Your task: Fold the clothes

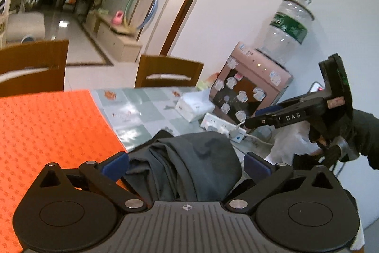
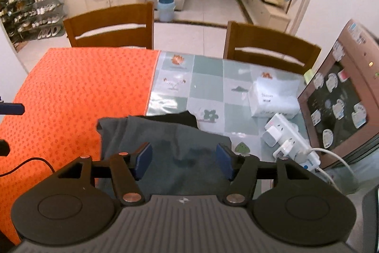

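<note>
While both claws hang above the bench [image 2: 208, 77], the dark grey garment [image 2: 170, 144] lies bunched and folded just beneath and ahead of them, half on the orange mat [image 2: 71, 91] and half on the checked tablecloth. The left claw [image 1: 186, 164] is released, its blue pads spread wide to either side of the cloth heap [image 1: 189, 165] with clear gaps, pressing on nothing. The right claw [image 2: 184, 160] is likewise released: its pads stand apart over the flat grey fabric, which shows between them but is not pinched.

In the left wrist view the right claw appears to the right [image 1: 265, 117], carried by a black-gloved hand [image 1: 355, 134]. Beyond the right claw's right pad lie a white power strip [image 2: 286, 139] with plugs, and a white tissue pack [image 2: 274, 96] further ahead. A pink water dispenser [image 1: 251, 87] covered in stickers stands at the far right edge of the bench. Two wooden chairs [image 2: 111, 25] face the bench's far side.
</note>
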`<state>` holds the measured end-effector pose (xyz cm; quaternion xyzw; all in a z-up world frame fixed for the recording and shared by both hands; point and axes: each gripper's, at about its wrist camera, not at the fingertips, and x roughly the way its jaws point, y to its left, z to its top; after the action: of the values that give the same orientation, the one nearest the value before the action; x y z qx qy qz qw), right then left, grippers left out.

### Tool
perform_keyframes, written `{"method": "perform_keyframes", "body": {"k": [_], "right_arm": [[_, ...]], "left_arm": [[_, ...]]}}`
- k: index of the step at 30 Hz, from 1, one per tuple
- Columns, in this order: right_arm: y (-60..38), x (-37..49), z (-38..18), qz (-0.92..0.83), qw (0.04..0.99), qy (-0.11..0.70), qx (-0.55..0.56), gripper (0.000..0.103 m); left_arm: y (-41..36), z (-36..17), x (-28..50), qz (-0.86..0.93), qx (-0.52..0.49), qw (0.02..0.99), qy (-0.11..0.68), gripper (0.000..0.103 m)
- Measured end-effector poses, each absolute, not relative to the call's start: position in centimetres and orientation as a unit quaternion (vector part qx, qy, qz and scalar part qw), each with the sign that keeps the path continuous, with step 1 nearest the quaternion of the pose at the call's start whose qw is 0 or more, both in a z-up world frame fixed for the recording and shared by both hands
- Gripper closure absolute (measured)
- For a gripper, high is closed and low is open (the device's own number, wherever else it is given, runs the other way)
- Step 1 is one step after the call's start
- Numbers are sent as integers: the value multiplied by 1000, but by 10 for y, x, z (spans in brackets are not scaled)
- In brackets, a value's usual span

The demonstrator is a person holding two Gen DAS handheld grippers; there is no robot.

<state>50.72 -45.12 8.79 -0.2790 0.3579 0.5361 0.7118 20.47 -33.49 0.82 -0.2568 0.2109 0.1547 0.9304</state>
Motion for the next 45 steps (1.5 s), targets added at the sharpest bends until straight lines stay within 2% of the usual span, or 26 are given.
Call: {"method": "perform_keyframes", "body": {"k": [6,8,17,21,25,37,45], "right_arm": [[-467,461,120,529,732,337,-267,29],[-472,443,127,531,734,331,-265,24],[-499,356,142,541,735,324,-250,14],[-513,321,143,538,740,321,-244,13],[-531,289,135,530,752,318,-228,2],[-579,203,97,484,800,305,-179,0],[-591,153,66,440,840,290,-125,0]], "left_arm": [[-344,24,160,152,-223,944,191,0],[-347,27,147,154,-215,946,188,0],[-359,26,97,166,-188,948,194,0],[-366,24,79,171,-177,950,191,0],[-374,21,64,178,-155,953,188,0],[-403,2,19,202,-120,957,172,0],[-414,-14,1,245,-74,942,217,0]]}}
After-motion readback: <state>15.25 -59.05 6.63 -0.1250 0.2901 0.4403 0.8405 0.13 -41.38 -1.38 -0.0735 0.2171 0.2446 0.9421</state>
